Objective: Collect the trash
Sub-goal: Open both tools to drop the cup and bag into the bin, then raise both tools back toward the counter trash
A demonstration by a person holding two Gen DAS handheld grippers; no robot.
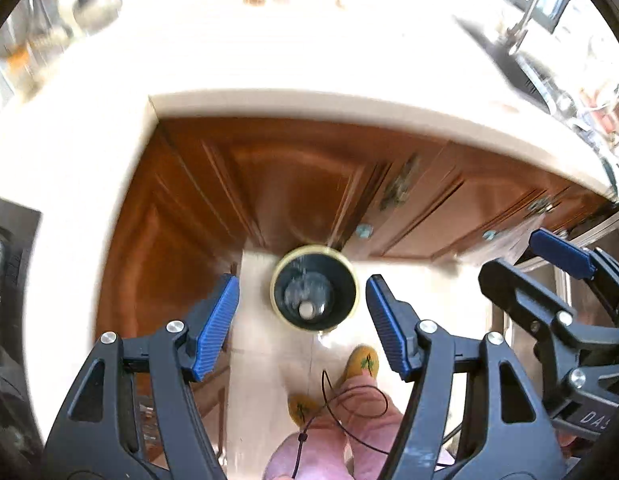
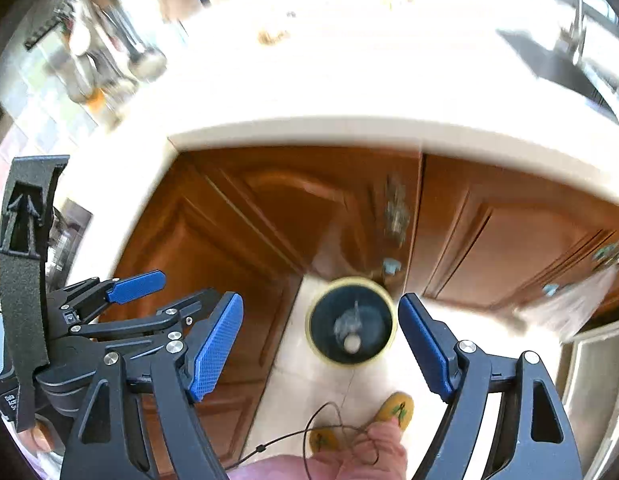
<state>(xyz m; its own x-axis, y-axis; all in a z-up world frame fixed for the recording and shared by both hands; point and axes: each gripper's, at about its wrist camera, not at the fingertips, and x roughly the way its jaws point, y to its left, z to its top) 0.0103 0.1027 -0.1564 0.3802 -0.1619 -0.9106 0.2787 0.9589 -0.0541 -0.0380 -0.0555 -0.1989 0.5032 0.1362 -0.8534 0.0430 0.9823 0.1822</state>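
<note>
I have both grippers high above the floor, pointing steeply down into the inside corner of the kitchen counter. The pale countertop (image 1: 269,64) wraps around the corner, its rounded edge overhanging brown wooden cabinet doors (image 1: 293,176) that meet at an angle. Between those doors and the person's yellow slippers (image 1: 363,362) lies a strip of light floor tile (image 1: 265,364), which is the only open room below. A stainless appliance front (image 2: 593,384) closes it off on the right, and a dark sink (image 2: 557,64) with a faucet sits in the counter at far right.

My left gripper (image 1: 302,320) has its blue pads spread wide with nothing between them. My right gripper (image 2: 321,344) is likewise spread and holds nothing; in the left view it sits just to the right, in the right view the left one sits just to the left.

The trash bin (image 1: 314,288) stands on the tile against the corner cabinets, seen straight down between the fingers: round, dark inside, yellowish rim, with a pale crumpled piece (image 2: 351,343) at the bottom. Everything is motion-blurred. A thin black cord (image 1: 349,396) loops over pink trouser legs (image 1: 321,452).
</note>
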